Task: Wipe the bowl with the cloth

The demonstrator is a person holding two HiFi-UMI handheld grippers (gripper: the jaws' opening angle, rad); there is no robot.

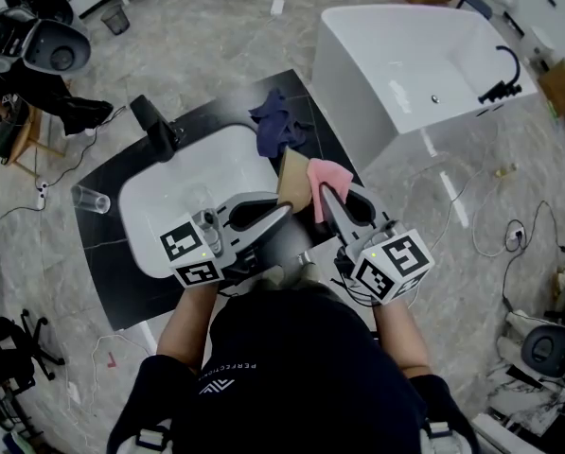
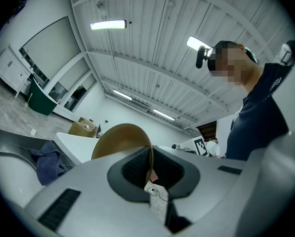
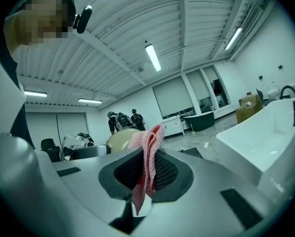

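Before me, black counter (image 1: 110, 280) on grey marble floor (image 1: 206, 36), white sink basin (image 1: 164, 201) set in its middle. Black faucet (image 1: 155, 123) at basin's far-left rim. Clear glass (image 1: 91, 199) stands on counter, left of basin. Dark blue rag (image 1: 277, 126) lies crumpled at far right corner.

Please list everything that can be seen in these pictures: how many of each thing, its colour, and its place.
tan round bowl: one, tan, held on edge over the sink's right side
pink knitted cloth: one, pink, right beside the bowl
dark blue crumpled cloth: one, dark blue, on the counter behind the sink
white oval sink: one, white, set in the black counter
black tap: one, black, at the sink's far left edge
clear glass cup: one, transparent, on the counter left of the sink
white bathtub: one, white, on the floor at right
left gripper: one, grey, shut on the bowl's rim
right gripper: one, grey, shut on the pink cloth
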